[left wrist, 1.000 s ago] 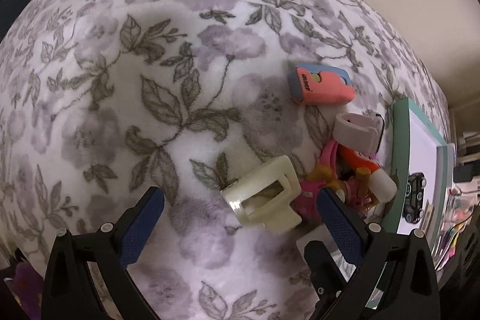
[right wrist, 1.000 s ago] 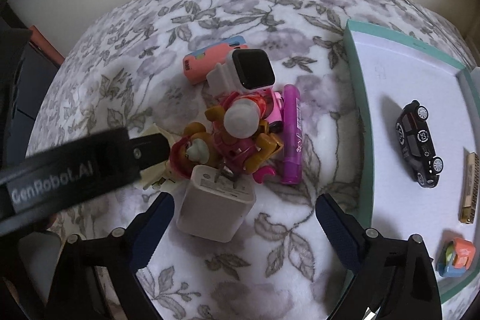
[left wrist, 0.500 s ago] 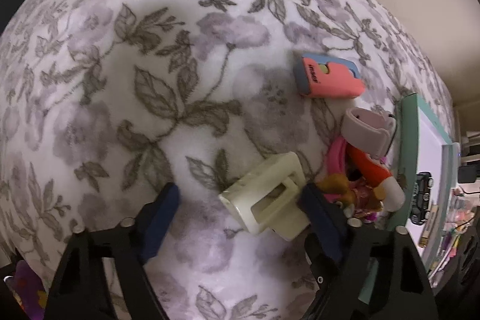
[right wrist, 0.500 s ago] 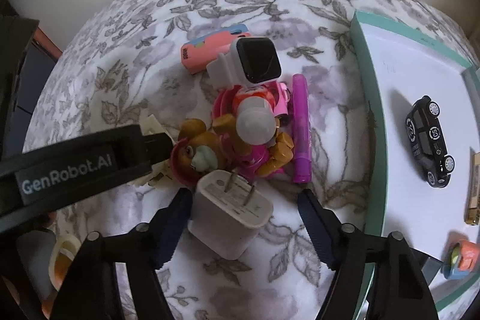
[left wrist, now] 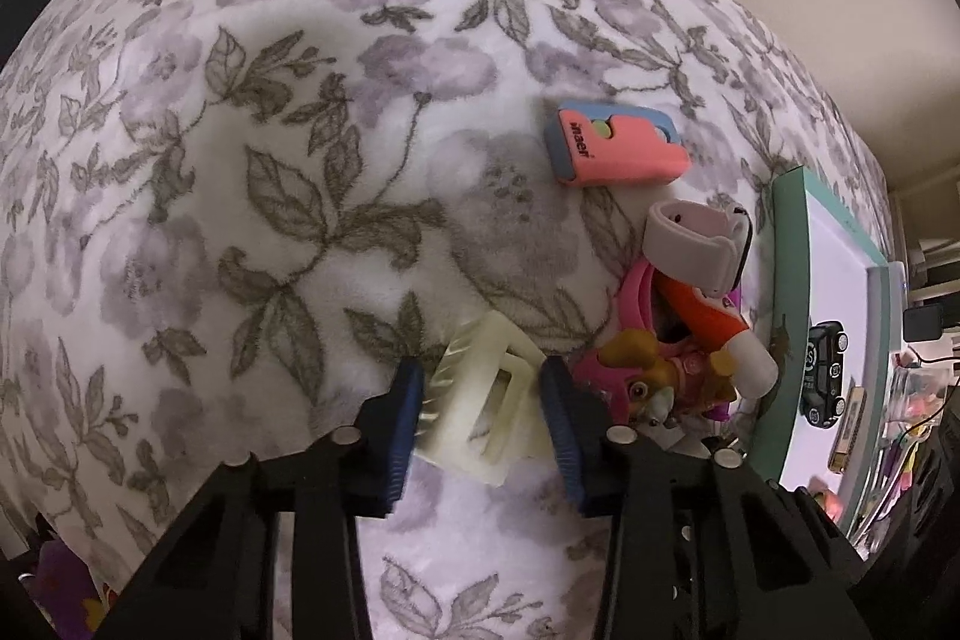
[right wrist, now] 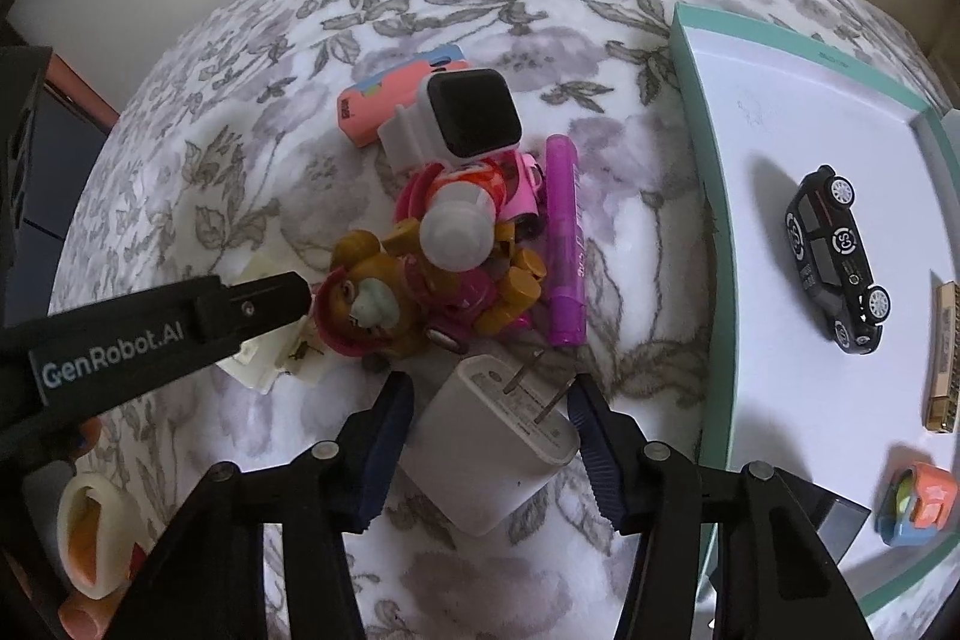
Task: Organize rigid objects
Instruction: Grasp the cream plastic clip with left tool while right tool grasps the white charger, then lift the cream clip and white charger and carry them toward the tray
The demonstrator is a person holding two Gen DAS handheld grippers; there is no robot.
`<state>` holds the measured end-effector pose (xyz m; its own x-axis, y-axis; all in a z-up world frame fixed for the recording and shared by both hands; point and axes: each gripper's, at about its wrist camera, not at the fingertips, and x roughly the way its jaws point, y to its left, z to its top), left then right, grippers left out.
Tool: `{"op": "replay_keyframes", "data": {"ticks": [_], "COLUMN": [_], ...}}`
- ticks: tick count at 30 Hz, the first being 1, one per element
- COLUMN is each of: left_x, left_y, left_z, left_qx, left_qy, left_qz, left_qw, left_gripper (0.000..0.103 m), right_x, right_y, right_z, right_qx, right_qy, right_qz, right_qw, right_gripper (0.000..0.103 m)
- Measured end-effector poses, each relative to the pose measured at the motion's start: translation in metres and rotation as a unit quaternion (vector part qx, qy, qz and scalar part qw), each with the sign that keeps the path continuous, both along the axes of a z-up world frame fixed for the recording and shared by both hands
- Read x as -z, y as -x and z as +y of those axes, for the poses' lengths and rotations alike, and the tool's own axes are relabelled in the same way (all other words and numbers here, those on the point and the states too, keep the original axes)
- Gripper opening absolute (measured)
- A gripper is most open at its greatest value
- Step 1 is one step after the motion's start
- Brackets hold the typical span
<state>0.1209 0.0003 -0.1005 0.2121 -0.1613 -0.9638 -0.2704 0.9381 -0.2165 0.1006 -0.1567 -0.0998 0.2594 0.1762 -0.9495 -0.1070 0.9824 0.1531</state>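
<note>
On a floral blanket lies a pile of small objects. My left gripper (left wrist: pixel 480 388) is shut on a cream hair claw clip (left wrist: pixel 480 418). My right gripper (right wrist: pixel 492 400) is closed around a white plug charger (right wrist: pixel 498 454), both pads at its sides. Next to these lie a brown-and-pink toy pup (right wrist: pixel 420 292), a smartwatch with a grey strap (right wrist: pixel 462 118), a purple marker (right wrist: pixel 564 250) and a pink card case (left wrist: pixel 618 154). The left gripper's arm (right wrist: pixel 150 334) crosses the right wrist view.
A teal-rimmed white tray (right wrist: pixel 702 196) stands at the right with a black toy car (right wrist: pixel 837 268), a small gold bar (right wrist: pixel 945 358) and an orange-and-blue toy (right wrist: pixel 915 505). A wall runs behind the blanket. Cream and orange rings (right wrist: pixel 90 538) lie at the lower left.
Both grippers have moved forward and closed: the left onto the hair clip, the right onto the charger. Both stood wide open a second ago.
</note>
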Motion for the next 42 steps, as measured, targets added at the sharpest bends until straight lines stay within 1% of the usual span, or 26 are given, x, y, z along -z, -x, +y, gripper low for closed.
{"op": "replay_keyframes", "data": {"ticks": [1, 3, 4, 5, 6, 11, 16, 18, 23, 25, 27, 37, 42], "left_x": [-0.002, -0.004, -0.005, -0.008, -0.009, -0.003, -0.01, -0.02, -0.051, -0.061, -0.065, -0.058, -0.056], "left_y": [0.0, 0.0, -0.002, 0.002, 0.002, 0.0, 0.005, 0.009, 0.011, 0.013, 0.014, 0.012, 0.014], "left_z": [0.0, 0.0, 0.002, 0.002, 0.002, 0.0, 0.004, 0.007, 0.005, 0.003, 0.002, -0.001, 0.001], "left_qx": [0.001, 0.002, 0.002, 0.003, 0.003, 0.003, -0.002, -0.006, -0.006, -0.004, -0.005, -0.01, -0.013], "left_qy": [-0.002, -0.01, -0.015, -0.022, -0.022, -0.02, -0.018, -0.016, -0.02, -0.023, -0.025, -0.02, -0.02], "left_qz": [-0.001, -0.005, -0.007, -0.007, -0.007, 0.001, -0.005, -0.015, -0.066, -0.081, -0.089, -0.076, -0.072], "left_qw": [1.0, 0.9999, 0.9999, 0.9997, 0.9997, 0.9998, 0.9998, 0.9997, 0.9976, 0.9964, 0.9957, 0.9969, 0.9971], "left_gripper": [0.039, 0.032, 0.025, 0.014, 0.012, 0.012, 0.012, 0.012, 0.012, 0.012, 0.012, 0.012, 0.012], "right_x": [-0.001, -0.003, -0.003, -0.004, -0.004, -0.005, -0.011, -0.017, -0.037, -0.039, -0.037, -0.034, -0.026], "right_y": [0.0, 0.002, 0.002, 0.003, 0.003, 0.005, 0.006, 0.006, 0.007, 0.008, 0.009, 0.006, -0.003], "right_z": [-0.001, -0.003, -0.003, -0.004, -0.004, -0.006, -0.007, -0.01, -0.017, -0.02, -0.023, -0.021, -0.014], "right_qx": [0.001, 0.001, 0.002, 0.002, 0.002, 0.003, 0.005, 0.005, 0.003, 0.004, 0.007, 0.002, -0.002], "right_qy": [0.0, 0.001, 0.001, 0.002, 0.002, 0.003, -0.001, -0.007, -0.021, -0.021, -0.023, -0.018, -0.003], "right_qz": [0.001, 0.002, 0.002, 0.002, 0.003, 0.006, 0.003, -0.003, -0.024, -0.027, -0.025, -0.03, -0.031], "right_qw": [1.0, 1.0, 1.0, 1.0, 1.0, 1.0, 1.0, 1.0, 0.999, 0.999, 0.999, 0.999, 1.0], "right_gripper": [0.055, 0.054, 0.054, 0.054, 0.054, 0.054, 0.052, 0.051, 0.046, 0.045, 0.045, 0.045, 0.045]}}
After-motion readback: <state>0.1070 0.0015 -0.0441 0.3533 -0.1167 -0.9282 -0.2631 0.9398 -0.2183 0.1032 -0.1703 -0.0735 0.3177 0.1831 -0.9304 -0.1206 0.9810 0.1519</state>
